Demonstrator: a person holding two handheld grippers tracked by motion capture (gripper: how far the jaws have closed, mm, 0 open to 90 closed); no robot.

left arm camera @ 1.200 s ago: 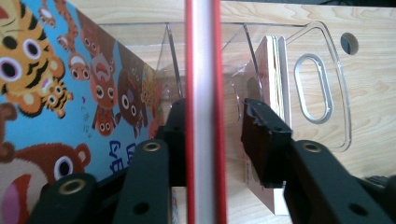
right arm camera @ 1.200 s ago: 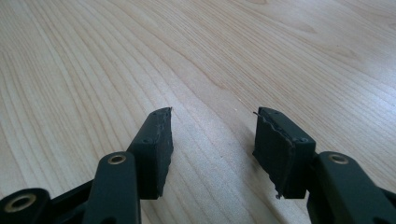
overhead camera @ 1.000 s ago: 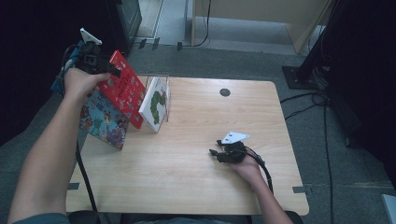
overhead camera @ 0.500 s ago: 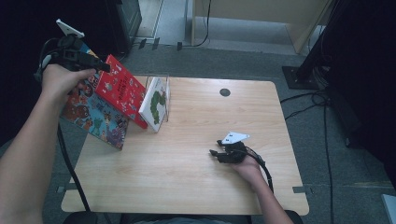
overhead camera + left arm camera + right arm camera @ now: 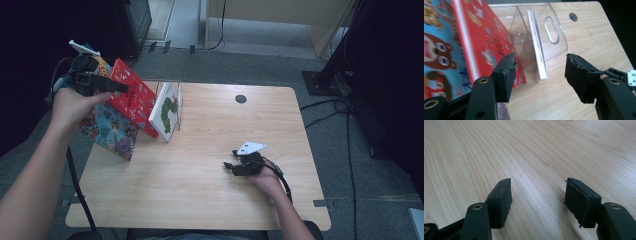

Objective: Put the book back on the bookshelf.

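High view, table edges: the wooden table (image 5: 200,200) has its left edge under the leaning books; its near and right edges border grey floor.
High view, left gripper: the left gripper (image 5: 120,89) hangs at the upper left of the frame, out past the table's left edge, its jaw tips just at the top edge of the red book (image 5: 134,100).
Left gripper view, claw: the jaws stand wide and have just been opening; nothing is pressed between them. The red book lies against the outer face of the left-hand jaw, and between the jaws only table and rack show farther off.
Books: the red book leans tilted in the upper left, over the blue picture book (image 5: 111,132); a white book with a green picture (image 5: 166,112) stands just right of it in the clear plastic rack (image 5: 554,32).
Open room: the middle of the table between the rack and the right gripper (image 5: 229,166) is bare wood, as is the strip toward the far right, where a small dark hole (image 5: 241,99) sits near the far edge.
Right gripper view, claw: the jaws are spread wide over bare wood, have just been opening further, and hold nothing.
Changed since earlier: the left gripper was clamped on the red book's top corner a second ago; it has let go. The right hand (image 5: 265,179) has kept its place at the lower right.
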